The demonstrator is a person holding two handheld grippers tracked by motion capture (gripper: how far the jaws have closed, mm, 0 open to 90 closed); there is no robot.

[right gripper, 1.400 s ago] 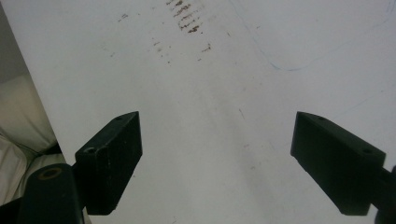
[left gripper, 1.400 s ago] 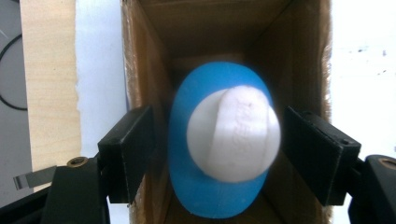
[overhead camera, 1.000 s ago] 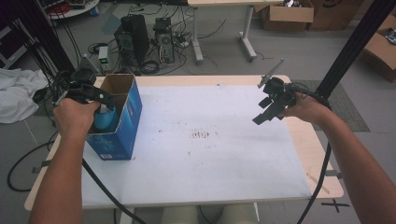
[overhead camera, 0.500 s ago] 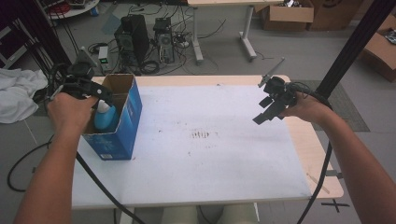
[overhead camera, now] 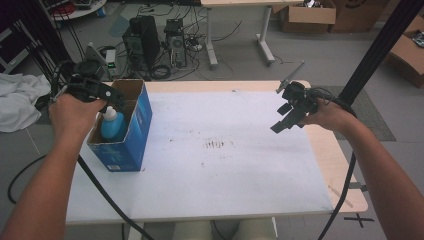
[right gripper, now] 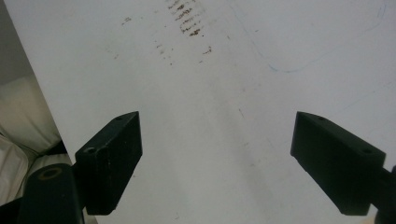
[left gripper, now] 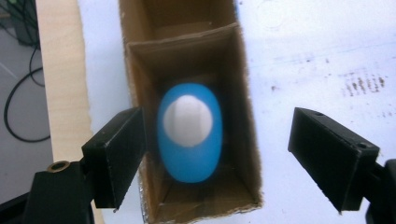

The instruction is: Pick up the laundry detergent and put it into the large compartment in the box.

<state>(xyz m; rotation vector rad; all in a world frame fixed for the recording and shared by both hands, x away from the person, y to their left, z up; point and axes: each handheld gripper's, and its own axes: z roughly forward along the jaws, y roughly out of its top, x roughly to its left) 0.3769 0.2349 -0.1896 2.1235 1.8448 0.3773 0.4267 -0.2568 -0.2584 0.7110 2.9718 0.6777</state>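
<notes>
A blue bottle with a white cap stands upright inside an open blue cardboard box at the table's left side. My left gripper hovers just above the box. Its jaws have just been opening and stand wide apart, off the bottle. Looking straight down in the left gripper view, the bottle sits in the box's brown interior below my left gripper. My right gripper hangs open over the table's right part, and in the right gripper view that gripper has nothing between its jaws.
The white tabletop has brown smudges near its middle and a wooden edge at the right. Cables trail from both grippers. Computer towers stand on the floor beyond, and a black post rises at the right.
My left hand has risen a little above the box and its jaws have spread away from the bottle, which stays in the box. The right hand has kept still.
</notes>
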